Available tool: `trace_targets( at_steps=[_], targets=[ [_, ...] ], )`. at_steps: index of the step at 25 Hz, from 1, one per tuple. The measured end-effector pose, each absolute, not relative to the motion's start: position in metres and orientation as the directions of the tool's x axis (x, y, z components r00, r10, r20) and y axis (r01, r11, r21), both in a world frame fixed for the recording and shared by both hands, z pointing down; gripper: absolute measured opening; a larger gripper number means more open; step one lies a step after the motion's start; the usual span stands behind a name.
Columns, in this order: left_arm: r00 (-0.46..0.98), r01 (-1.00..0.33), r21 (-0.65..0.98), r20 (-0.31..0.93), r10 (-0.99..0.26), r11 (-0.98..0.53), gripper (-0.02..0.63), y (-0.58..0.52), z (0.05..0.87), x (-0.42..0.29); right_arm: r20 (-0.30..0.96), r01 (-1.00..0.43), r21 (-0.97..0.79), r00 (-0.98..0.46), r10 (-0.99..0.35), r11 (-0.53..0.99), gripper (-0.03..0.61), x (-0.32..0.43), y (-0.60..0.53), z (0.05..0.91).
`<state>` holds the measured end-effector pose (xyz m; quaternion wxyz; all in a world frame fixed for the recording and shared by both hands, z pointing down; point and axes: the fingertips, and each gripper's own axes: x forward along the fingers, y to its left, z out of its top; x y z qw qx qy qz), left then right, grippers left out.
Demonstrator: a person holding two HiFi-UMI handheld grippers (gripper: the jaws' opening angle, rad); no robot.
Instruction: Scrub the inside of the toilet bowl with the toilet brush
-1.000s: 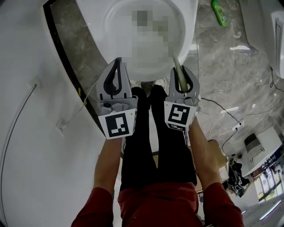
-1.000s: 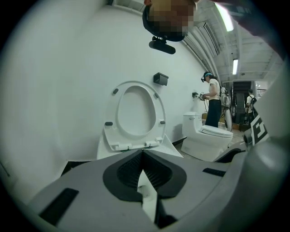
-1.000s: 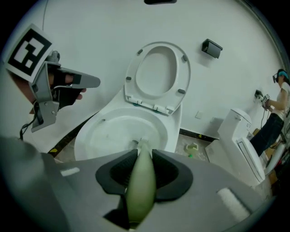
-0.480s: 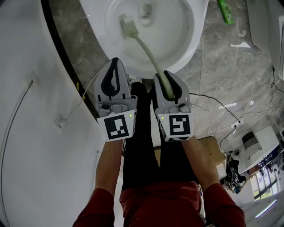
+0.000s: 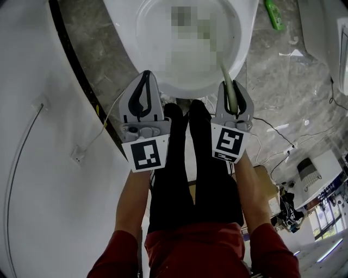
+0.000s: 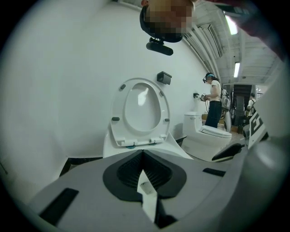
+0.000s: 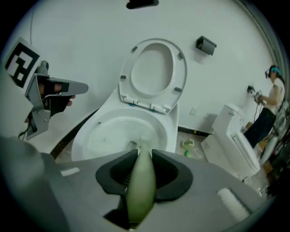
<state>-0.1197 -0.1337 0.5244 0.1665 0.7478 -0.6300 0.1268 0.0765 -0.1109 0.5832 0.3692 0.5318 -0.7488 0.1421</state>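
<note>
The white toilet bowl [image 5: 246, 32] lies at the top of the head view, its inside under a mosaic patch. In the right gripper view the bowl [image 7: 93, 129] sits below the raised seat and lid [image 7: 154, 72]. My right gripper [image 5: 231, 84] [image 7: 144, 153] is shut on the pale green toilet brush handle [image 5: 225, 73] [image 7: 140, 186]. The handle runs over the bowl's near right rim, and the white brush head [image 7: 143, 142] is down inside the bowl. My left gripper [image 5: 144, 76] [image 6: 142, 152] is shut on nothing and hangs just short of the bowl's near left rim.
A green bottle [image 5: 274, 14] [image 7: 187, 144] lies on the marble floor right of the toilet. Cables [image 5: 274, 133] trail over the floor at right. A white wall [image 5: 32, 136] runs along the left. A second toilet [image 7: 235, 140] and a person [image 6: 213, 106] stand further right.
My right gripper has swung from the middle to the right, carrying the brush from the bowl's left side to its right side. The left gripper has hardly moved.
</note>
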Motion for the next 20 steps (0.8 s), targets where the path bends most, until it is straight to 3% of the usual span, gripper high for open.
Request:
trace_targets(
  at_steps=[4, 10, 15, 20],
  targets=[
    [0.204, -0.979, 0.102, 0.395, -0.896, -0.178, 0.006, -0.13, 0.521, -0.125, 0.668, -0.879, 0.283, -0.106, -0.737, 0.383, 0.11, 0.069, -0.112, 0.577],
    [0.241, -0.97, 0.096, 0.41, -0.88, -0.221, 0.006, -0.125, 0.527, -0.132, 0.764, -0.945, 0.035, -0.185, -0.618, 0.327, 0.11, 0.031, -0.089, 0.614],
    [0.246, -0.969, 0.099, 0.397, -0.884, -0.225, 0.006, -0.126, 0.52, -0.131, 0.702, -0.944, -0.178, -0.32, -0.636, 0.278, 0.11, 0.006, -0.075, 0.594],
    [0.234, -0.972, 0.088, 0.395, -0.889, -0.217, 0.006, -0.128, 0.518, -0.134, 0.695, -0.94, -0.173, -0.329, -0.639, 0.295, 0.11, 0.005, -0.076, 0.602]
  ],
)
